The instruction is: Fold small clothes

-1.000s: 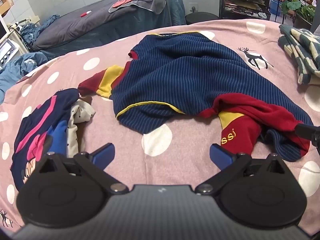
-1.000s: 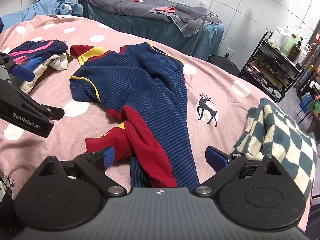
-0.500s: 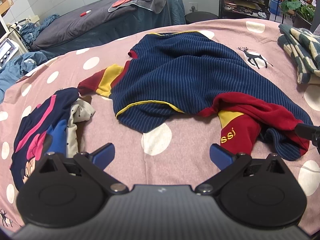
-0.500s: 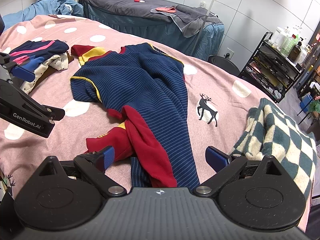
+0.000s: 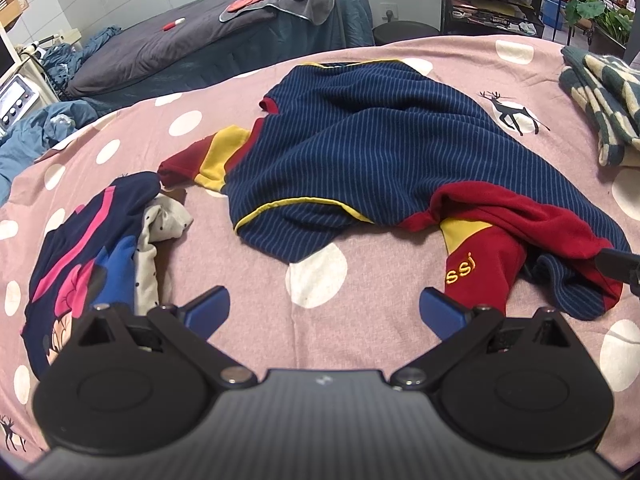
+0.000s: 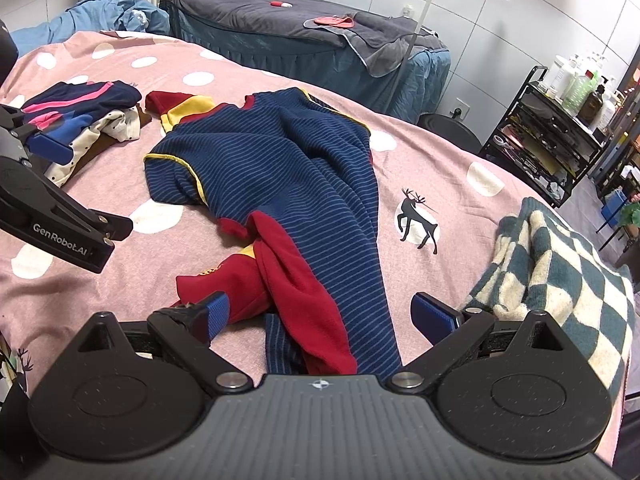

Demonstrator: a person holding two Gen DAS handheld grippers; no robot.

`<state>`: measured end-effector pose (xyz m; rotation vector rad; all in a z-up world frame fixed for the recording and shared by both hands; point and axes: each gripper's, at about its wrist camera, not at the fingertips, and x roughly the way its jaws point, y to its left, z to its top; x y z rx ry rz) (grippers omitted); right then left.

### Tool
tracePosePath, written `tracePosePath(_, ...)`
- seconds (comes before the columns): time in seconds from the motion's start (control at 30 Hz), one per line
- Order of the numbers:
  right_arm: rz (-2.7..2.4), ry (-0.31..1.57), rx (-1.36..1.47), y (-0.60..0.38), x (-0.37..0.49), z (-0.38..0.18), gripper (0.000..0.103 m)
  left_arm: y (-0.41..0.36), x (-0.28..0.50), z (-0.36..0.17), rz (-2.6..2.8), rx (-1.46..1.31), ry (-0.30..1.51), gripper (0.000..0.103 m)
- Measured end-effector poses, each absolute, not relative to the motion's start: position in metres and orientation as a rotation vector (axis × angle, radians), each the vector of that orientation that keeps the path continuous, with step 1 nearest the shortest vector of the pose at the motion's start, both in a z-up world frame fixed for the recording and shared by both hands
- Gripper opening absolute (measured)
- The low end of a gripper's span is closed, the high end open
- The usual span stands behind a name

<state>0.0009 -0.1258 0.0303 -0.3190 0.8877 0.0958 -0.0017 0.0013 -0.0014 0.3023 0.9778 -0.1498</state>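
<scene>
A navy striped shirt with red and yellow sleeves [image 5: 380,160] lies crumpled on the pink dotted bedcover [image 5: 248,280]; it also shows in the right wrist view [image 6: 288,168]. My left gripper [image 5: 324,312] is open and empty, hovering over the cover just in front of the shirt's hem. My right gripper [image 6: 320,316] is open, its jaws either side of the red sleeve [image 6: 296,280] and the shirt's near end. The left gripper shows in the right wrist view [image 6: 60,224] at the left.
A pile of small clothes, navy with pink stripe and cream dotted [image 5: 100,240], lies at the left. A green and cream checked blanket [image 6: 560,272] lies at the right. A grey massage bed [image 6: 300,28] and a black shelf cart [image 6: 552,128] stand beyond.
Both grippers have eased slightly forward and lower toward the shirt; the shirt has not moved.
</scene>
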Motion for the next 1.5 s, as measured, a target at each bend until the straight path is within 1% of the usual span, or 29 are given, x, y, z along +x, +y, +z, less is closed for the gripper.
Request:
tracePosePath(0.37,0.103,0.917,-0.322,-0.128,-0.005,0.035,0.103,-0.004,-0.006,0.002,-0.121,0.352,1.006,0.103)
tracePosePath(0.87,0.146,0.899,-0.224,-0.142,0.003,0.030,0.103,-0.001,0.013,-0.010,-0.117,0.303,0.995,0.103)
tracePosePath(1.03,0.179,0.845,-0.197,-0.150,0.008,0.027,0.103,-0.005,0.026,-0.018,-0.121,0.305,1.032,0.103)
tracePosePath(1.17,0.226,0.759,-0.154,-0.158,0.016,0.024,0.103,0.004,0.039,-0.025,-0.127,0.260,0.999,0.103)
tracePosePath(1.27,0.301,0.707,-0.102,-0.159,0.030,0.019,0.103,0.016,0.053,-0.038,-0.084,0.208,1.010,0.103)
tracePosePath(1.37,0.376,0.727,-0.112,-0.146,0.047,0.012,0.103,0.035,0.061,-0.048,-0.029,0.153,1.013,0.103)
tracePosePath(1.4,0.402,0.730,-0.125,-0.140,0.050,0.010,0.103,0.040,0.063,-0.051,-0.018,0.161,1.013,0.102)
tracePosePath(1.43,0.427,0.733,-0.144,-0.132,0.054,0.009,0.103,0.044,0.066,-0.054,-0.009,0.170,1.022,0.098)
tracePosePath(1.5,0.478,0.760,-0.173,-0.121,0.060,0.003,0.103,0.050,0.072,-0.059,0.000,0.184,1.041,0.094)
